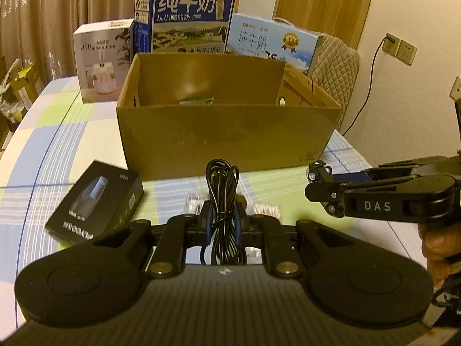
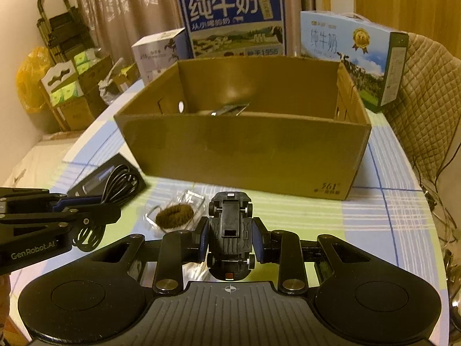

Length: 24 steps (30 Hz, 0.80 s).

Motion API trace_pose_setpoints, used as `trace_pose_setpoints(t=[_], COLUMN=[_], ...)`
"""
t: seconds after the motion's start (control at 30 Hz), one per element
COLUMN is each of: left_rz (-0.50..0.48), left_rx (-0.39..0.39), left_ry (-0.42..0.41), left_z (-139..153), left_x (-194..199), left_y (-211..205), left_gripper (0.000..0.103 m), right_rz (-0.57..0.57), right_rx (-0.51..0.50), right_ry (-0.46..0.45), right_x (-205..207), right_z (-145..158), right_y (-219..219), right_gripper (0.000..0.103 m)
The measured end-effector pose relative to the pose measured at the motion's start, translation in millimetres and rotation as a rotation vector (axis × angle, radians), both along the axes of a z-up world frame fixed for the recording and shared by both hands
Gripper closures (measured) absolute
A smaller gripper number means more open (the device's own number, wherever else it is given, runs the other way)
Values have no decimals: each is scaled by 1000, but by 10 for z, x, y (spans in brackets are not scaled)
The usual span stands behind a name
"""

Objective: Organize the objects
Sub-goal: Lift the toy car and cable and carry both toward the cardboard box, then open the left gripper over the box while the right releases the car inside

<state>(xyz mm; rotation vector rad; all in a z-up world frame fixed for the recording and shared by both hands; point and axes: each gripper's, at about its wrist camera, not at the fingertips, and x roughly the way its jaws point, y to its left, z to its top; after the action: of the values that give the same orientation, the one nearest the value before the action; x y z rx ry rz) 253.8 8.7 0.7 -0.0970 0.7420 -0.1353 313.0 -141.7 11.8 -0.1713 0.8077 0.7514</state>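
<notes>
A: Where does everything sit?

B: The open brown cardboard box [image 2: 242,147] stands mid-bench on the checked cloth, something small already lying inside it. It is stiff but thin-walled, so drop things over its near wall rather than push against it. The flat black printed carton [image 1: 95,201] lies toward the bench's left edge, rigid and light, best pinched across its short sides.

A: And the tools?

B: The left tool [image 1: 223,225] is nearly closed on the coiled black cable [image 1: 223,201]; it is limp, so gripping the bundle's middle suits it. The right tool [image 2: 230,239] clamps the black plastic toy car [image 2: 230,230] by its flanks, hard, slick and light, held above the near bench edge.
</notes>
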Motion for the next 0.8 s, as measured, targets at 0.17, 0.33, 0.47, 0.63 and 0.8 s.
trace_pose_setpoints(t=[0.17,0.33,0.47,0.63,0.8], left_rz=[-12,-1,15,34,56], left_rx=[4,-10,-8,7,12], left_ry=[-36,-86,-118,-148,-149], left_z=[144,362,516,658,656], left_x=[106,278,473,754,1051], left_y=[-20,4,45,99,193], left_gripper=[92,92,92,92,92], right_rz=[-24,-66,-81,-95,-131], right_rx=[48,124,161,171,171], right_ry=[-26,-95,-149,-170,-156], right_x=[51,92,139,365,666], right_z=[149,438,650,775,750], right_y=[-28,-43,28,182,331], right_gripper=[75,76,76,76,76])
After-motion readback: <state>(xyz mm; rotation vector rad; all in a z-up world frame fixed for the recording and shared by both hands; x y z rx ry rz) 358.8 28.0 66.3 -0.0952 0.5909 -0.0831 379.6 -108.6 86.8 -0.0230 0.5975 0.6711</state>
